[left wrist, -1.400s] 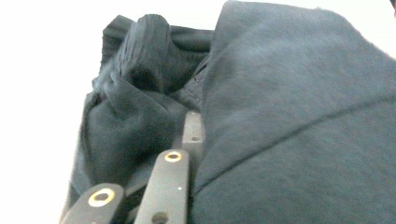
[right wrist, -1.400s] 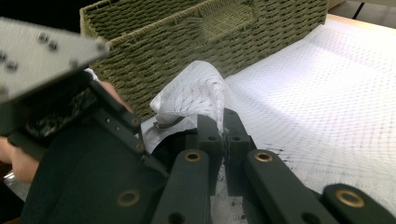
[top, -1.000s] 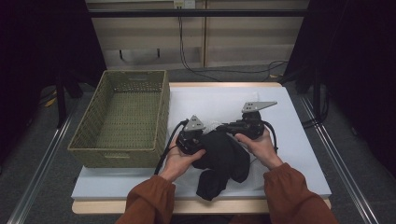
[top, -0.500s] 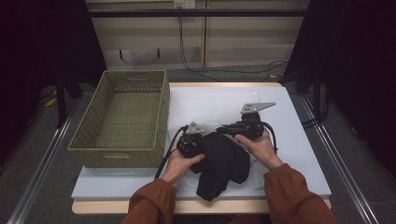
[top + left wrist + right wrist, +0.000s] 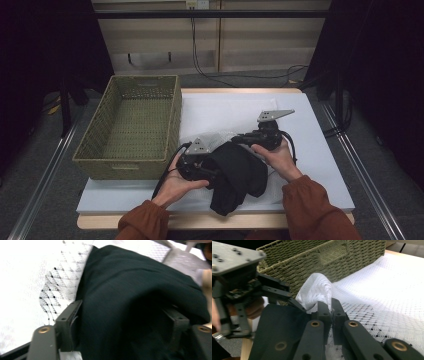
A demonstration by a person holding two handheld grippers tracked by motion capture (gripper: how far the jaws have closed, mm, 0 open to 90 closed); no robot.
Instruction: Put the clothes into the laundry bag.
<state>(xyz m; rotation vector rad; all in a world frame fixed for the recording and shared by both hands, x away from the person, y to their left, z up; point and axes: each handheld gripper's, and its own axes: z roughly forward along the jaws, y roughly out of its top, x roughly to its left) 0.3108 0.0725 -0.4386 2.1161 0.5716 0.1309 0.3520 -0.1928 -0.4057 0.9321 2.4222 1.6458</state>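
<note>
Right gripper view shows the right gripper [image 5: 329, 312] with its two jaws pressed together on a bunched edge of the white mesh bag [image 5: 318, 291], which stands up as a small peak just above the jaw tips. The black garment [image 5: 279, 325] lies to the left of these jaws and partly under them, and beyond it is the wicker basket [image 5: 317, 262].

In the left gripper view, the left gripper [image 5: 122, 315] has its jaws standing wide apart. They have just been opening, and the dark cloth fills the space between them, but the pads do not seem to press on it. The mesh lies flat on the far left side of these jaws.

From the high view, the garment [image 5: 235, 172] lies between the two hands, and its long axis runs from the grippers toward the near edge of the table [image 5: 320, 125], where one end hangs over. The left gripper [image 5: 197, 167] is the nearer one to the cloth body. I judge the garment must go into the bag, so the coming move depends on the bag mouth, which lies in front of the right jaws.
</note>
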